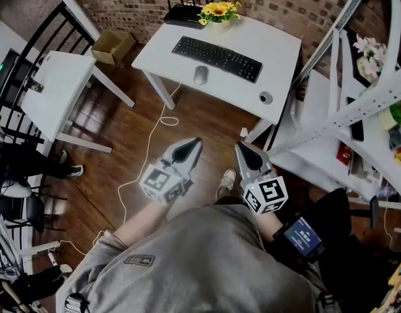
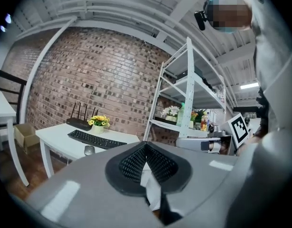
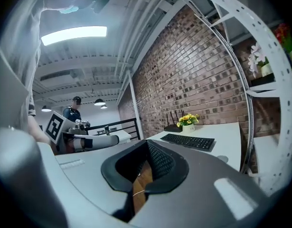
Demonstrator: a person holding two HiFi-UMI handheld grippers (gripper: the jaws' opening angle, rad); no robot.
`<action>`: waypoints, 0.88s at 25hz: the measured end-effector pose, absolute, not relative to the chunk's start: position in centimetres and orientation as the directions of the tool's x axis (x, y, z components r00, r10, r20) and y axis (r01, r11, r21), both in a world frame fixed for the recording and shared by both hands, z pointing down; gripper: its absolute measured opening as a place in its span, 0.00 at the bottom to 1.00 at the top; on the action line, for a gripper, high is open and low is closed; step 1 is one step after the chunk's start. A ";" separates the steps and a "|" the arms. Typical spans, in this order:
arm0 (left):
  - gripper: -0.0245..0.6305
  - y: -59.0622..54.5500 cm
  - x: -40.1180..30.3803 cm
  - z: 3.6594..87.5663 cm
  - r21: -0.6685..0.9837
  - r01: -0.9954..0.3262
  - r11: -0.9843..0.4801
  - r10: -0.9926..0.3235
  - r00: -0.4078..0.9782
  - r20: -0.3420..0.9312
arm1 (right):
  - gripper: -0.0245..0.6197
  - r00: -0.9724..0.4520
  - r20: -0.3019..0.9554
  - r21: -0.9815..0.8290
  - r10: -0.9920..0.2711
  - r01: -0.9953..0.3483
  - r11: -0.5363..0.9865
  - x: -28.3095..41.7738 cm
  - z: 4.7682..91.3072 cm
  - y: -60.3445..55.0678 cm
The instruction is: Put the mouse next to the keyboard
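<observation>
A grey mouse (image 1: 200, 75) lies on the white desk (image 1: 278, 51), just in front of the left end of the black keyboard (image 1: 216, 58). My left gripper (image 1: 187, 147) and right gripper (image 1: 246, 150) hang side by side over the wooden floor, close to my body and well short of the desk. Both are shut with nothing between the jaws. The left gripper view shows its gripper (image 2: 146, 146) with the keyboard (image 2: 96, 139) and mouse (image 2: 89, 150) far off at left. From the right gripper (image 3: 146, 144), the keyboard (image 3: 187, 141) is in sight but the mouse is hidden.
On the desk stand a black router (image 1: 184, 10), a pot of yellow flowers (image 1: 219, 13) and a small grey disc (image 1: 266, 97). A white metal shelf (image 1: 363, 103) rises at right. A second white table (image 1: 57, 90), a cardboard box (image 1: 112, 46) and a floor cable (image 1: 145, 168) are at left.
</observation>
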State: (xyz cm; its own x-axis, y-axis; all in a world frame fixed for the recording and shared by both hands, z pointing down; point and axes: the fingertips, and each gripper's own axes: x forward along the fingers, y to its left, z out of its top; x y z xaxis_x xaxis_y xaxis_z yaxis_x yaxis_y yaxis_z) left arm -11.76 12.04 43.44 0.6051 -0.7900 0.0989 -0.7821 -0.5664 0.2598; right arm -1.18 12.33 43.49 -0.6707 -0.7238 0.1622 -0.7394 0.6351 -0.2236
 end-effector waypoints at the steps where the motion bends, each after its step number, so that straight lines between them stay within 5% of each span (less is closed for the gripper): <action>1: 0.03 10.4 -11.5 43.5 0.257 -0.792 -0.554 -0.799 0.593 0.106 | 0.06 -0.678 0.160 -0.224 -0.717 -0.732 0.643 -0.7 43.3 10.7; 22: 0.03 -7.2 -12.8 48.6 0.248 -0.852 -0.460 -0.820 0.515 0.248 | 0.06 -0.663 0.256 -0.265 -0.703 -0.748 0.609 0.8 47.1 -5.8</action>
